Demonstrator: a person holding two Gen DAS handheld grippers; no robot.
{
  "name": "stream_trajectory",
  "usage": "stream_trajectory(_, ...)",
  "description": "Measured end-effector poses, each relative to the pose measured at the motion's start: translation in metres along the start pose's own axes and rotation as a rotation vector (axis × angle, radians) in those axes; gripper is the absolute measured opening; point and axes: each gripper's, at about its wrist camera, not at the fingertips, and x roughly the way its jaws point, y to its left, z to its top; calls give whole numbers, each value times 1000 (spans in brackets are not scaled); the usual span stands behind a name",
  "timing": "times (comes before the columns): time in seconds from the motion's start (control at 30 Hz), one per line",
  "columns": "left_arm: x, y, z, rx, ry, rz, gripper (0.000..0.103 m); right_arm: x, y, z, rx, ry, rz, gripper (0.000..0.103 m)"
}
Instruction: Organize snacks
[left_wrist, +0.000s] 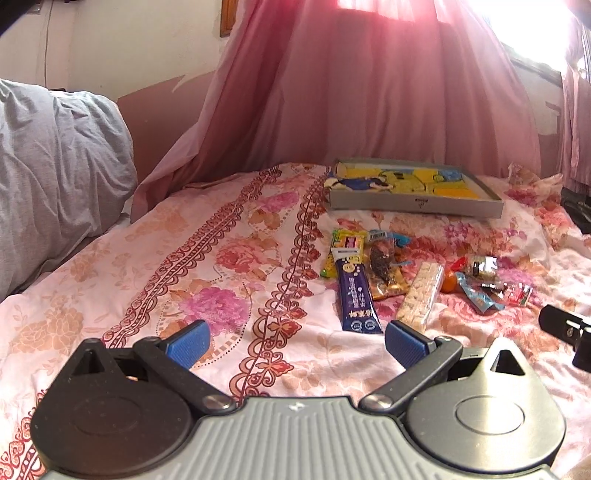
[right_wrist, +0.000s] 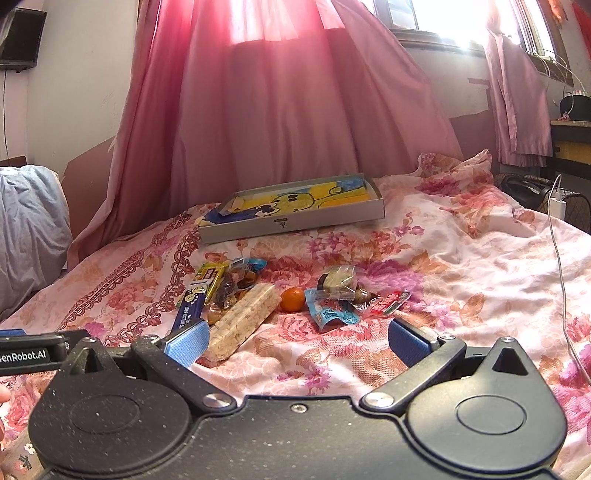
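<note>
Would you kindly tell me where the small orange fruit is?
In the right wrist view, the orange fruit lies mid-bed between the rice bar and the blue packet.

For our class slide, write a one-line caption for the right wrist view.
Open right claw faces wrapped snacks, a small orange fruit and a shallow grey cardboard tray on floral bedding.

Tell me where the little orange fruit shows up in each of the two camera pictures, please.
Left wrist view: the orange fruit sits right of centre, mostly hidden behind the pale rice-cracker bar.
Right wrist view: the orange fruit lies near the centre in plain sight, just right of the same bar.
Shared landmark: the grey box with a yellow cartoon lining, farther back on the bed.
</note>
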Motion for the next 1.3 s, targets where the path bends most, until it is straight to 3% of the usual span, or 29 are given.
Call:
stream_trajectory(0.13,6,-2,0,16,24,13,103,1,-2,1,15,10,7,102)
stream_trajectory(0.4,21,-11,12,44,46,21,103,23,-6,12,7,141,56,102)
stream_trajectory(0.63,48,-23,29,59,42,-55,103,57,-20,27,-137,190,111,102)
stream_trajectory(0.97,97,-65,40,214,29,-181,103,95,-39,35,-282,196,179,102)
stream_trajectory(1.13,123,-76,45,233,27,-238,103,118,-48,35,-297,217,194,102)
stream_trajectory(1.3,144,-93,42,326,55,-251,102,150,-61,32,-289,268,160,102)
